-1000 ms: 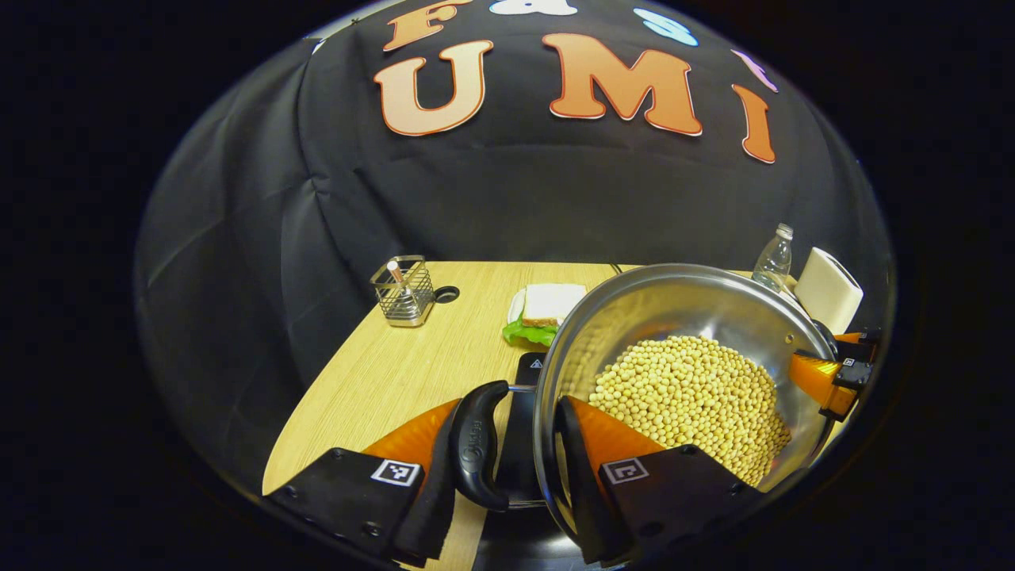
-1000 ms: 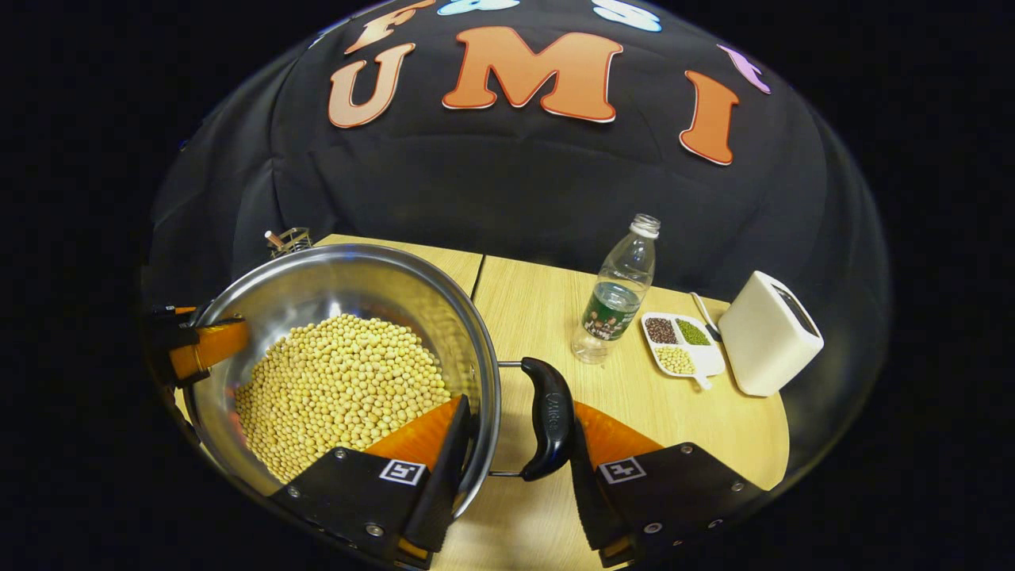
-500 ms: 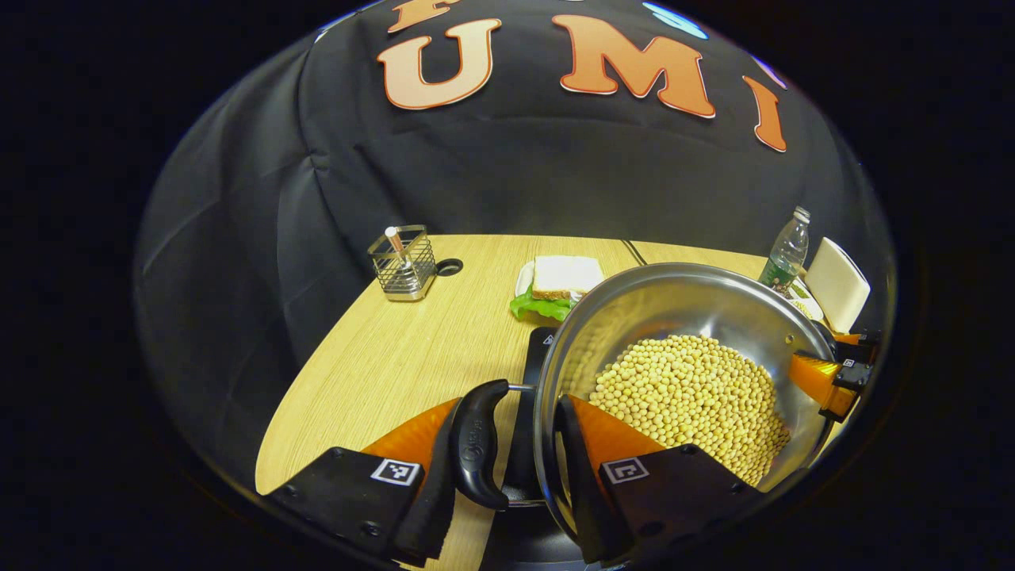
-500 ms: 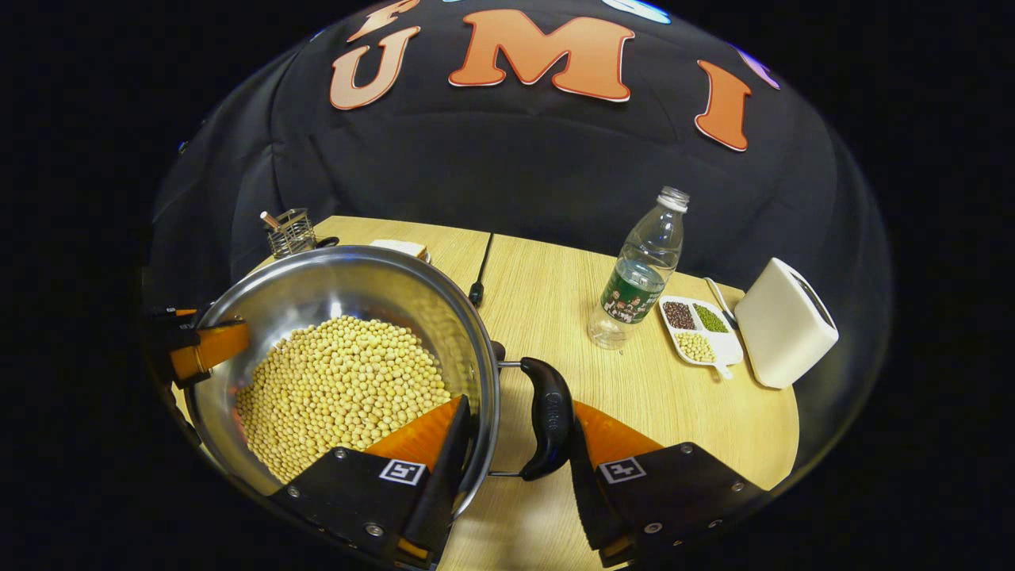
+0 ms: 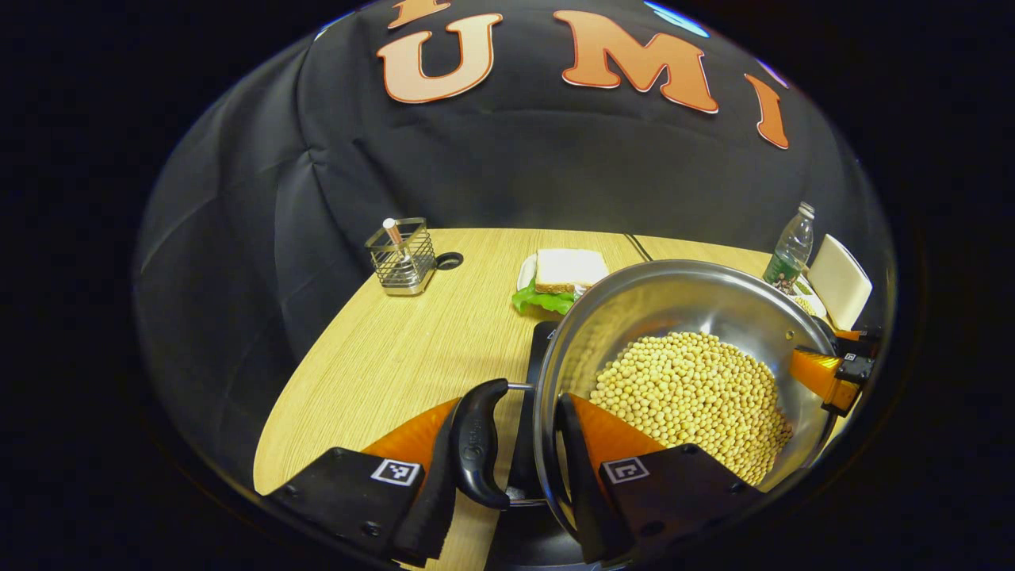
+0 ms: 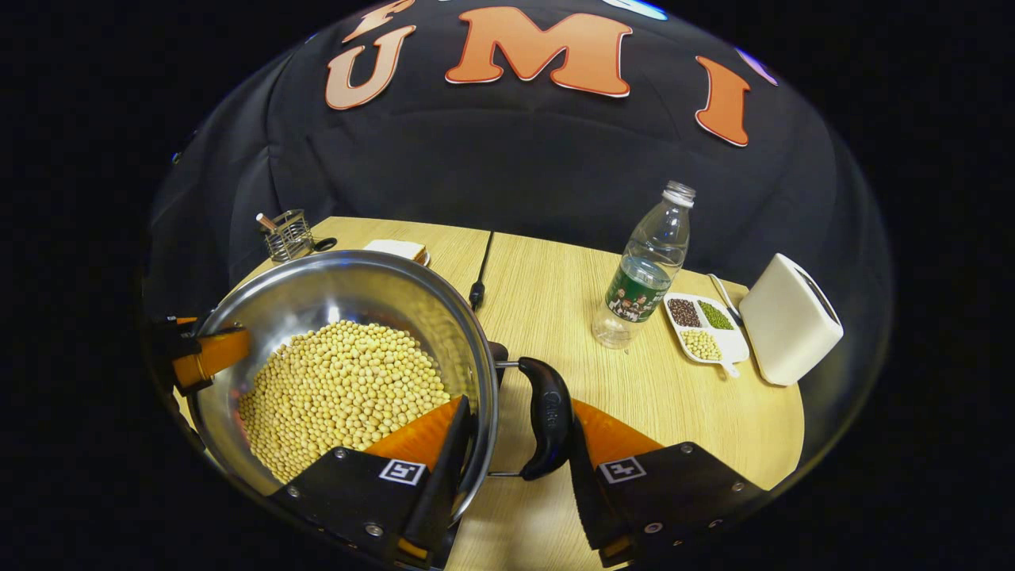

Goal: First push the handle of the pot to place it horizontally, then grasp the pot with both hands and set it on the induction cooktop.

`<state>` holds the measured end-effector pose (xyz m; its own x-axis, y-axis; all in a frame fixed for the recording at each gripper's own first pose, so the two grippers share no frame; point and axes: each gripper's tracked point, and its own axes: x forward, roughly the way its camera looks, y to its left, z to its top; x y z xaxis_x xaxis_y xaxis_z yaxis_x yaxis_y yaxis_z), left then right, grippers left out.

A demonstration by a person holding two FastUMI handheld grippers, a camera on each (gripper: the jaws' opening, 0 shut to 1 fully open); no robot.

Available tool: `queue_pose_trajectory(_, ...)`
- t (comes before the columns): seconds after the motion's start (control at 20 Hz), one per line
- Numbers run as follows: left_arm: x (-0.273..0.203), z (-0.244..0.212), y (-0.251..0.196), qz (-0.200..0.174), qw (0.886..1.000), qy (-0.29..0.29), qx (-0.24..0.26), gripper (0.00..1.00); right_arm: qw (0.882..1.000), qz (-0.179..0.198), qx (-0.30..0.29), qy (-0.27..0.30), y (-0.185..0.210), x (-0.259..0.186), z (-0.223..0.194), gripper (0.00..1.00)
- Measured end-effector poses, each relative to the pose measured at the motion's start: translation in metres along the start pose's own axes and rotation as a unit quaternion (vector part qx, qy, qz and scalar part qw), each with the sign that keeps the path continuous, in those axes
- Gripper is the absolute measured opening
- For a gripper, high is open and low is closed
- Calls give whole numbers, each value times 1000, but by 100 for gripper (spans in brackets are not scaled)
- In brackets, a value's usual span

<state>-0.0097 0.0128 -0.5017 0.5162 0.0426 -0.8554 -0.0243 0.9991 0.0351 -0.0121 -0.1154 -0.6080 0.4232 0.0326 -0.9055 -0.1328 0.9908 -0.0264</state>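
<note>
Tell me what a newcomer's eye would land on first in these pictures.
The steel pot, heaped with yellow beans, sits at centre, low over the black cooktop. The left gripper and the right gripper each straddle a black side handle and the rim. Farther right on the wooden table stand a water bottle and a white box.

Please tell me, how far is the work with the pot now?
Done: both pot handles lie horizontal. In hand: the left gripper and right gripper each clamp a handle and the wall of the pot of beans, over the dark induction cooktop. Left: whether it rests there already cannot be told; then letting go.
</note>
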Motion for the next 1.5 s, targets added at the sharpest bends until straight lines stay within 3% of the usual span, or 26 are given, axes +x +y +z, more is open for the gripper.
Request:
queue_pose_trajectory(0.1,0,0,-1,2,1000,0,0,72,1000,4,1,-1,-1,0,0,69)
queue_pose_trajectory(0.15,0,-1,0,2,1000,0,3,75,1000,5,6,0,-1,0,0,66)
queue_pose_trajectory(0.2,0,0,1,1,1000,-2,1,76,1000,4,8,-2,-2,-1,2,72)
queue_pose_trajectory(0.25,0,0,-1,1,1000,-4,-5,73,1000,3,5,-10,-3,-4,6,72)
queue_pose_trajectory(0.65,-2,10,-2,16,999,-22,-27,78,989,-20,-11,-146,-47,-73,83,70)
queue_pose_trajectory(0.8,-16,44,9,45,996,-78,-14,78,983,-28,-13,-182,-72,-109,100,74)
queue_pose_trajectory(1.0,-65,108,3,42,985,-167,-12,76,968,-58,-17,-245,-119,-166,126,79)
queue_pose_trajectory(1.05,-80,126,-2,35,982,-187,-12,84,963,-65,-17,-260,-130,-182,134,80)
queue_pose_trajectory(1.15,-113,159,-9,22,973,-228,-16,89,954,-75,-20,-290,-152,-218,144,83)
queue_pose_trajectory(1.25,-151,189,-12,16,962,-271,-16,86,944,-84,-24,-318,-171,-257,152,90)
queue_pose_trajectory(1.3,-172,204,-11,17,956,-292,-17,90,938,-87,-28,-334,-178,-278,157,94)
queue_pose_trajectory(1.35,-194,220,-12,17,950,-311,-17,95,931,-90,-30,-352,-185,-298,163,94)
queue_pose_trajectory(1.5,-251,252,-18,-5,934,-357,-28,96,912,-112,-34,-392,-211,-357,177,95)
